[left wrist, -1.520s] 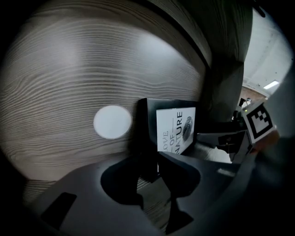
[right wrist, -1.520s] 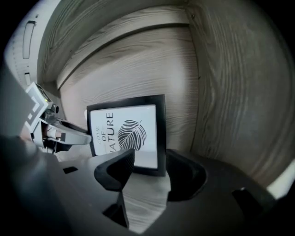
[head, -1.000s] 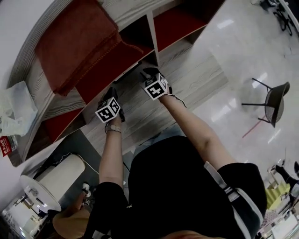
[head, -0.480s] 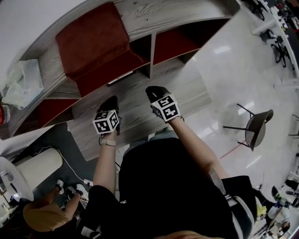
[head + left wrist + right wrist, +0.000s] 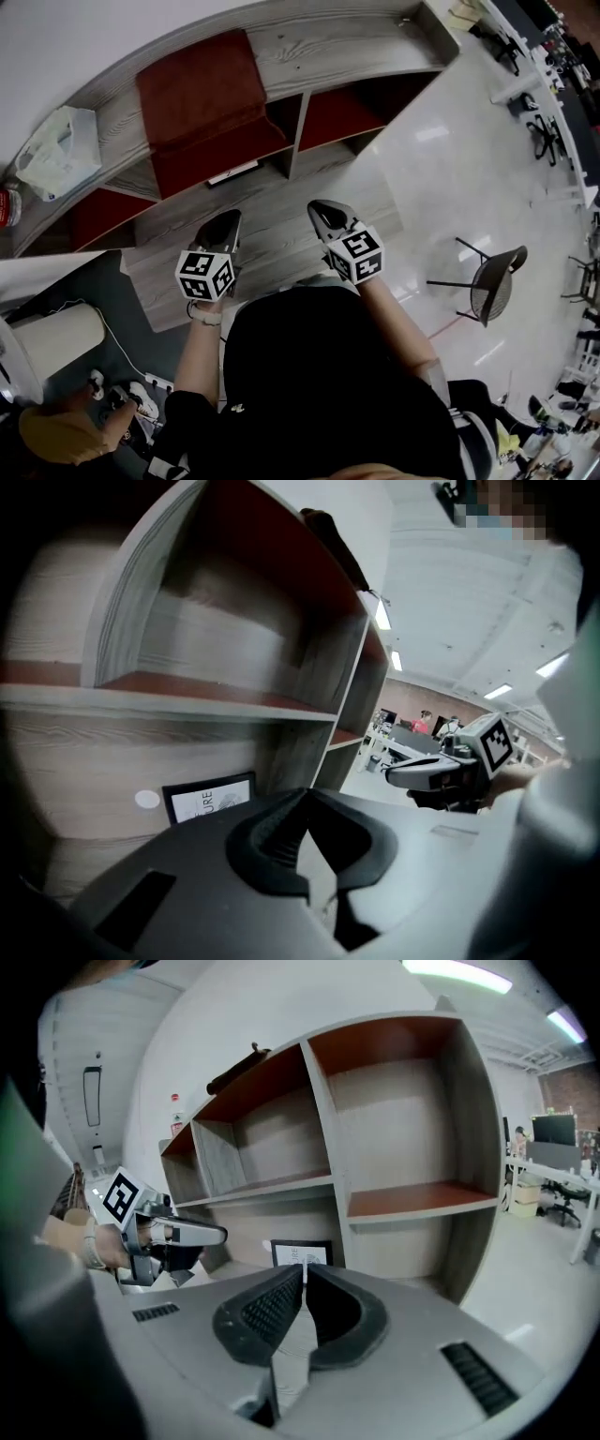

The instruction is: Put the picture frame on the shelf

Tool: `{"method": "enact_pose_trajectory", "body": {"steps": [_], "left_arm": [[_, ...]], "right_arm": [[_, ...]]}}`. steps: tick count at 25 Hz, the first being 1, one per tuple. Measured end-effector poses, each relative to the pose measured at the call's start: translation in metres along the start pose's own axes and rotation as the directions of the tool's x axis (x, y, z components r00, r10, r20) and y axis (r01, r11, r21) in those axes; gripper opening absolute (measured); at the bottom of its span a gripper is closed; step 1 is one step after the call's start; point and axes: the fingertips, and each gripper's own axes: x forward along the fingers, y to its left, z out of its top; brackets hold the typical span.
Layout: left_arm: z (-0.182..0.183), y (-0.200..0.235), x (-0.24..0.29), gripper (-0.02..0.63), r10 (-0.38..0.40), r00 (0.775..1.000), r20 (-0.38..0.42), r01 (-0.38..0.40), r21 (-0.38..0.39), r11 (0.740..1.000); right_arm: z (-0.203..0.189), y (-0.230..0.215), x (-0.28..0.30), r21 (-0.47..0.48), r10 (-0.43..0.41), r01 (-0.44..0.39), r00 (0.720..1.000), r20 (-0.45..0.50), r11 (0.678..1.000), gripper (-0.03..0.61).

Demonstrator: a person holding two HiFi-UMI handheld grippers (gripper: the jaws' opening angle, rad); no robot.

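Picture frame (image 5: 232, 174) is shown upright in a lower compartment of the shelf (image 5: 309, 56). The left hand-held gripper (image 5: 307, 794) and right hand-held gripper (image 5: 305, 1267) are closed, empty and clear of it. Placement is judged complete; only withdrawal is called for.

Left tool (image 5: 226, 223) and right tool (image 5: 322, 210) are held side by side, jaws closed and empty.

A black chair (image 5: 487, 286) stands on the glossy floor (image 5: 450, 169) at right; a clear plastic bag (image 5: 54, 150) lies far left.
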Motion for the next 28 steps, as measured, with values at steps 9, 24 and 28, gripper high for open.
{"method": "enact_pose_trajectory", "body": {"steps": [9, 24, 28], "left_arm": [[0.05, -0.043, -0.021, 0.011, -0.139, 0.979, 0.145, 0.13, 0.075, 0.989], [0.058, -0.082, -0.019, 0.011, -0.287, 0.948, 0.135, 0.262, 0.175, 0.949], [0.061, -0.083, -0.018, 0.011, -0.302, 0.943, 0.138, 0.275, 0.186, 0.943]], "right_arm": [[0.037, -0.002, -0.068, -0.032, -0.053, 0.058, 0.987, 0.15, 0.998, 0.006], [0.066, 0.013, -0.104, -0.012, -0.095, 0.102, 0.96, 0.263, 0.995, 0.006], [0.063, 0.013, -0.104, -0.035, -0.1, 0.113, 0.96, 0.261, 0.993, 0.006]]}}
